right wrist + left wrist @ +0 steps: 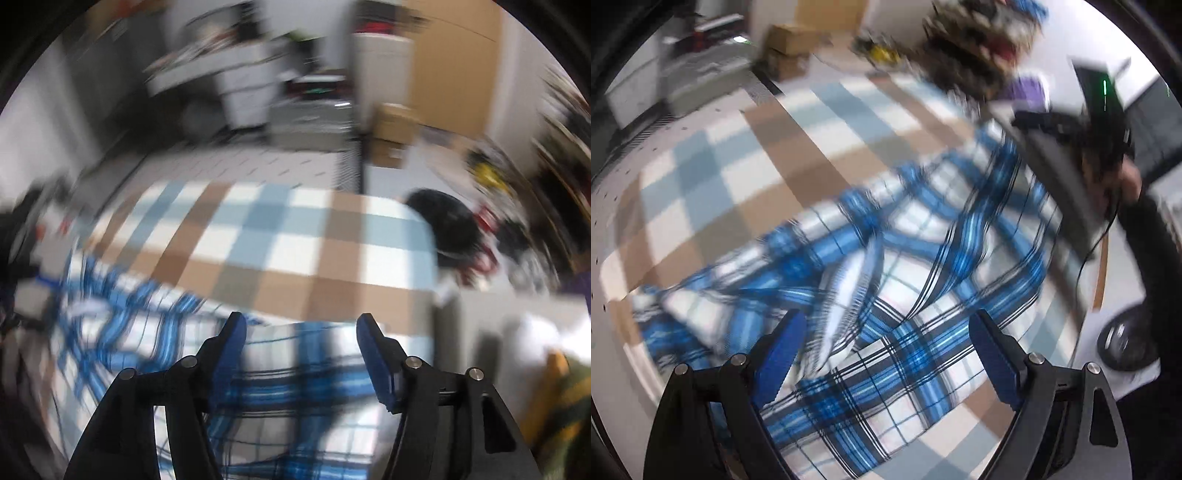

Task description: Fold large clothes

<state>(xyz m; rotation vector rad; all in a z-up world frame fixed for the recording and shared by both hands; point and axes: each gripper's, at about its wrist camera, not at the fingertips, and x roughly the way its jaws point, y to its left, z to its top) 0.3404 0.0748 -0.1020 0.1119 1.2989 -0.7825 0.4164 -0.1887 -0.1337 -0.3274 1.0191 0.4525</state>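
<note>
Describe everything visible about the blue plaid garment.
The blue plaid garment is thin woven cloth, white with bright blue bands and fine black lines. It lies rumpled, with raised folds and creases, on a table cover checked in tan, pale blue and white. Motion blur hides its seams and its type. The left gripper and the right gripper hang open above it; neither visibly pinches it.
</note>
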